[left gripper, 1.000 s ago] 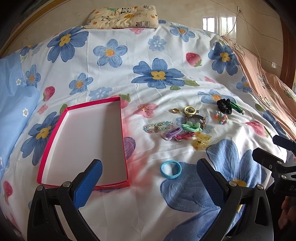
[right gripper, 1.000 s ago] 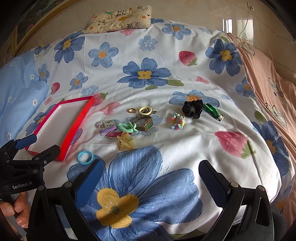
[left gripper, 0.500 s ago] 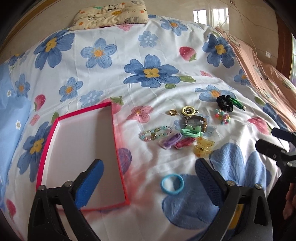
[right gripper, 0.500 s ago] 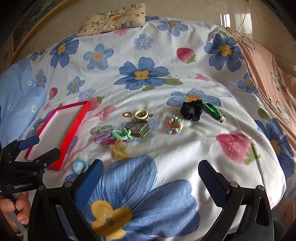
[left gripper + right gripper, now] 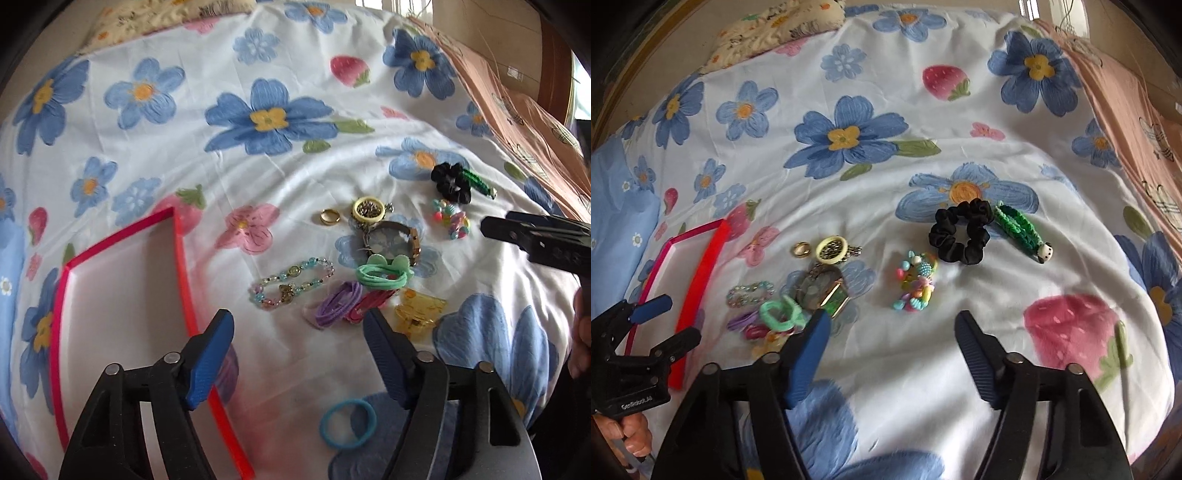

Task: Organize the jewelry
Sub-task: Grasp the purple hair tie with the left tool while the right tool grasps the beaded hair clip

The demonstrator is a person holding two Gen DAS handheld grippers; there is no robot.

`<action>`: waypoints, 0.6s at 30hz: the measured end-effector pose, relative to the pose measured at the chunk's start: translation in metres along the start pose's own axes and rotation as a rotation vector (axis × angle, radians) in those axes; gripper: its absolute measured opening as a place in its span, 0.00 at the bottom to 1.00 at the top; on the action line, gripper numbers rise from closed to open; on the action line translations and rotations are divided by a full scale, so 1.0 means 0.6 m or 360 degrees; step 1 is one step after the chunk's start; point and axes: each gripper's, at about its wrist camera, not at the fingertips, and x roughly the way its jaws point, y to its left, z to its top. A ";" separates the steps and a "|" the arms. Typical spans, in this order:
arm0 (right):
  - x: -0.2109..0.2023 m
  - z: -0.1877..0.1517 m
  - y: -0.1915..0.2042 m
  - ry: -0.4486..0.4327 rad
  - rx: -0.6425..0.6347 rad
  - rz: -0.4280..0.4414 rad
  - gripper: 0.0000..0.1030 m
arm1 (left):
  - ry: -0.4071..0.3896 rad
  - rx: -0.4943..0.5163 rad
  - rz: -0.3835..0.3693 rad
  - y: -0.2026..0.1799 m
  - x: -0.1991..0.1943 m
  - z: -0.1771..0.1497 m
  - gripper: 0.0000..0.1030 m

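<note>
A red-rimmed white tray (image 5: 177, 258) lies empty on the bed, also in the right wrist view (image 5: 701, 280). Right of it lie a beaded bracelet (image 5: 291, 282), gold ring (image 5: 329, 216), watch (image 5: 393, 240), green hair tie (image 5: 384, 277), purple ties (image 5: 338, 308), yellow claw clip (image 5: 417, 312) and a blue hair ring (image 5: 347, 422). My left gripper (image 5: 299, 354) is open and empty just short of the purple ties. My right gripper (image 5: 892, 350) is open and empty just short of a colourful bead bracelet (image 5: 916, 282), with a black scrunchie (image 5: 962, 234) and green clip (image 5: 1021, 232) beyond.
Everything lies on a white floral quilt (image 5: 258, 118). A patterned pillow (image 5: 779, 26) is at the far end, a pink blanket (image 5: 1137, 110) along the right, a blue sheet (image 5: 617, 206) at the left. The other gripper shows in each view's edge.
Both grippers have moved forward and lower toward the jewelry. The blue hair ring now lies under the left gripper's right finger. Nothing was picked up.
</note>
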 end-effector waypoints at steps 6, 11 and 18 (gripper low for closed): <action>0.067 0.018 -0.024 0.0093 0.0049 -0.0034 0.48 | 0.0084 0.0030 -0.0086 0.010 0.054 0.028 0.68; 0.102 0.019 -0.035 0.0159 0.0079 -0.0045 0.28 | 0.0142 0.0086 -0.0098 0.004 0.089 0.037 0.59; 0.097 0.021 -0.033 0.0122 0.0087 -0.0014 0.09 | 0.0202 0.0063 -0.0179 -0.009 0.123 0.038 0.09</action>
